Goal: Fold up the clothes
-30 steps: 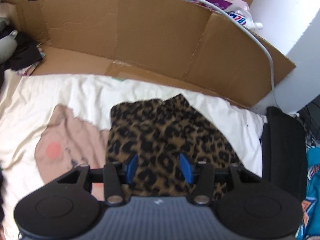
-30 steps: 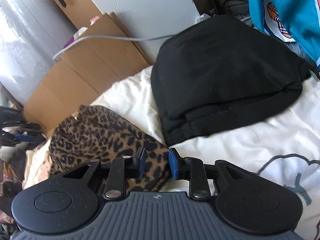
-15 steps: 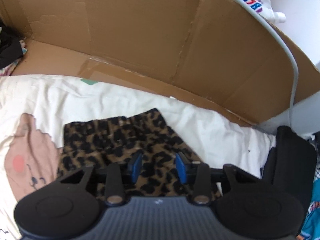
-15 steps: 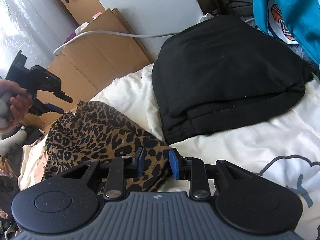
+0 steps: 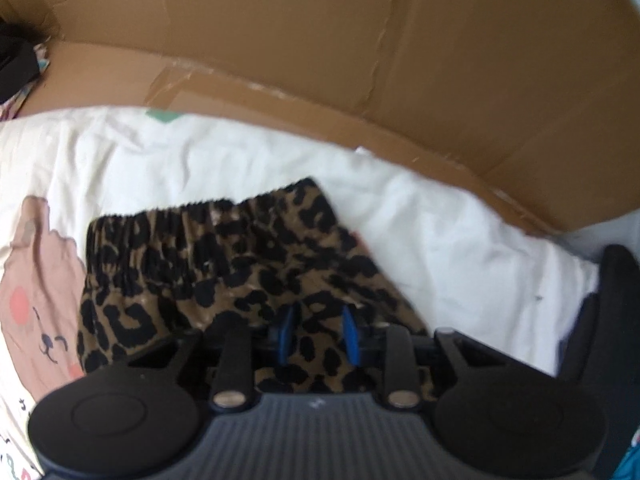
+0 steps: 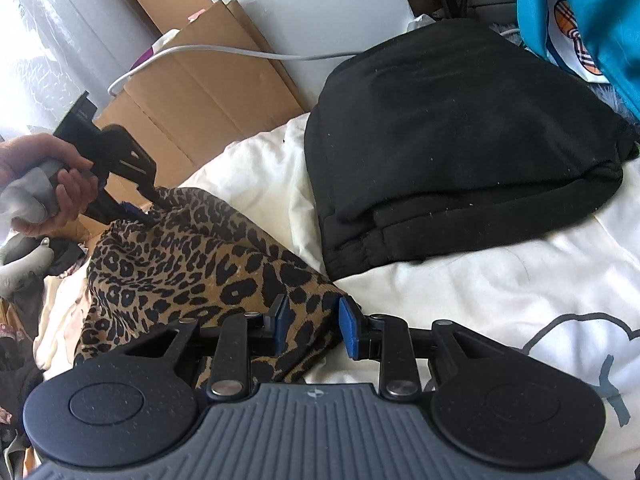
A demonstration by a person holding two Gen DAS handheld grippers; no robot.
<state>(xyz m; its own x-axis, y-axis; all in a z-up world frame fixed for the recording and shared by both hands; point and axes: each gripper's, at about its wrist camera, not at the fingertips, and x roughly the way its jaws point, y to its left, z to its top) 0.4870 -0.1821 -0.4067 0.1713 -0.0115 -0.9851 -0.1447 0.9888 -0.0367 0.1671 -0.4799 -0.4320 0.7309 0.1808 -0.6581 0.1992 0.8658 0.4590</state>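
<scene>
Closer now than half a second ago, left gripper [image 5: 317, 334] hangs low over leopard-print elastic-waist shorts [image 5: 224, 272] on cream cartoon-printed bedsheet [image 5: 440, 252]; blue pads spread, cloth beneath. Brown cardboard wall [image 5: 320, 32] behind.

Right wrist: right gripper [image 6: 313, 326] spread over the shorts' near end, pinching nothing. Folded black garment [image 6: 460, 140] lies just beside.

- Brown cardboard [image 5: 320, 32] stands along my white bedsheet's [image 5: 440, 248] far edge.
- A white wall [image 6: 300, 4] rises behind it.
- Bright daylight floods the left.
</scene>
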